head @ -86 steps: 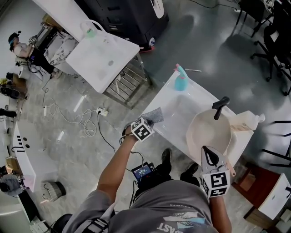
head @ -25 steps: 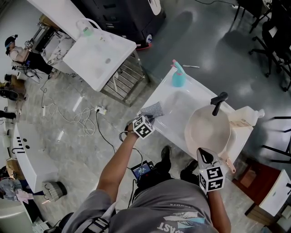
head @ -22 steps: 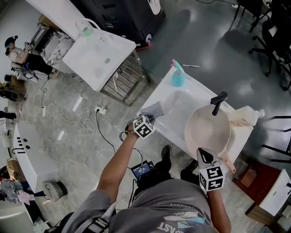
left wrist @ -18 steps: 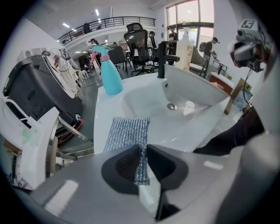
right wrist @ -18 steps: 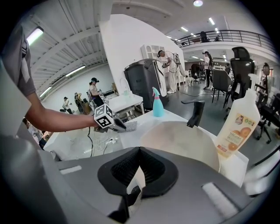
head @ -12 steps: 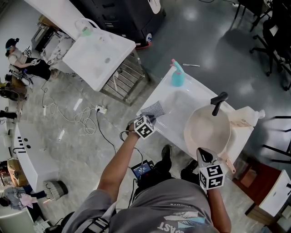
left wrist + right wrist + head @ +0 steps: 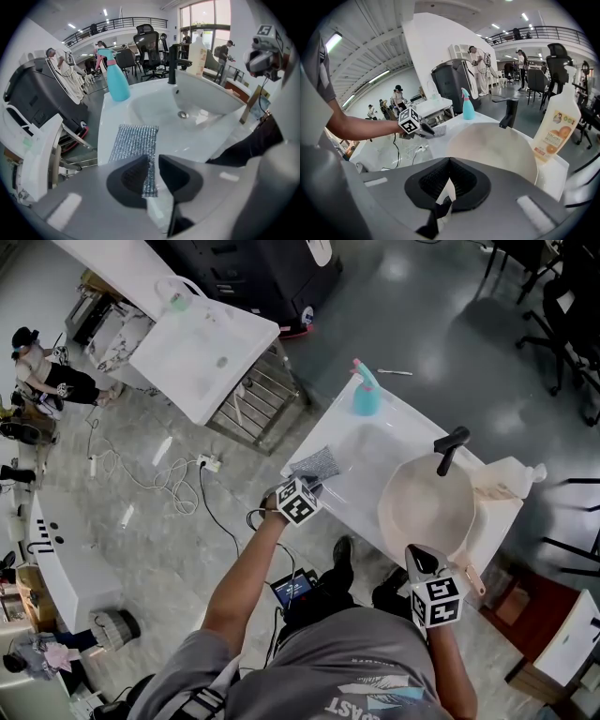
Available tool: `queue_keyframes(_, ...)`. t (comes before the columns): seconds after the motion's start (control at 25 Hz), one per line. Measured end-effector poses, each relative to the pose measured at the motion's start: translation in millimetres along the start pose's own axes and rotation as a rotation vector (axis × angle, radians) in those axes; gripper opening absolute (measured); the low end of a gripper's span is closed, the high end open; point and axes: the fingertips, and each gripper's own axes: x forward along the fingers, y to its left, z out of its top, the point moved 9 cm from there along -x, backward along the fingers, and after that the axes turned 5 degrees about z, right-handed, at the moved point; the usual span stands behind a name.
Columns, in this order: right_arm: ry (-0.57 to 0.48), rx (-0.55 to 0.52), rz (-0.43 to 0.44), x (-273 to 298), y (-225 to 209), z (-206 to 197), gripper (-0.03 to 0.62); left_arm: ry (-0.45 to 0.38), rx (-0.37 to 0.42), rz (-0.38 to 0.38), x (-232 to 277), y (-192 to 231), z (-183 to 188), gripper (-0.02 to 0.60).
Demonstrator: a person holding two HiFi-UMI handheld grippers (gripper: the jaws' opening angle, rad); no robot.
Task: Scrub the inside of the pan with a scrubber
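A grey mesh scrubber (image 7: 316, 464) lies flat on the left corner of the white sink (image 7: 337, 432). My left gripper (image 7: 312, 484) points down at its near end. In the left gripper view the scrubber (image 7: 133, 143) reaches in between the jaws of the left gripper (image 7: 153, 164). Those jaws have just been opening, and a gap shows beside the mesh. A cream pan (image 7: 427, 507) leans in the basin. My right gripper (image 7: 419, 554) sits at its near rim. In the right gripper view its jaws (image 7: 449, 161) are closed on a pale sliver of the pan (image 7: 497, 150).
A teal spray bottle (image 7: 366, 399) stands at the sink's far corner. A black faucet (image 7: 450, 451) rises behind the pan, beside a soap bottle (image 7: 506, 486). A second white sink (image 7: 202, 357) stands at upper left. Cables lie on the floor below it.
Hardly anything differs in the head view. Both hands, the scrubber and the pan stay where they were.
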Motion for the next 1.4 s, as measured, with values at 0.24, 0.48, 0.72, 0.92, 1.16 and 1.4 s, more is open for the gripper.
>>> queue_keyframes(0.24,0.017,0.014,0.000,0.3,-0.9,-10.4,0.002,-0.002,-0.004,-0.007,-0.5,-4.0,0.0,0.095)
queue_keyframes(0.48,0.039,0.033,0.000,3.8,-1.1,-20.4,0.002,-0.009,-0.011,-0.012,0.2,-8.0,0.2,0.109)
queue_keyframes(0.72,0.051,0.043,0.010,9.9,-0.1,-25.9,0.002,-0.015,-0.015,-0.020,-0.5,-13.1,-1.0,0.109)
queue_keyframes(0.92,0.063,0.051,0.020,16.0,1.5,-31.0,0.002,-0.024,-0.026,-0.017,-2.2,-14.3,-5.4,0.109)
queue_keyframes(1.16,0.071,0.063,0.023,20.3,2.5,-32.9,0.002,-0.033,-0.040,-0.026,-5.8,-14.5,-10.0,0.110)
queue_keyframes(1.4,0.075,0.067,0.016,20.2,1.3,-30.7,0.002,-0.039,-0.075,-0.043,-10.1,-11.4,-13.0,0.110)
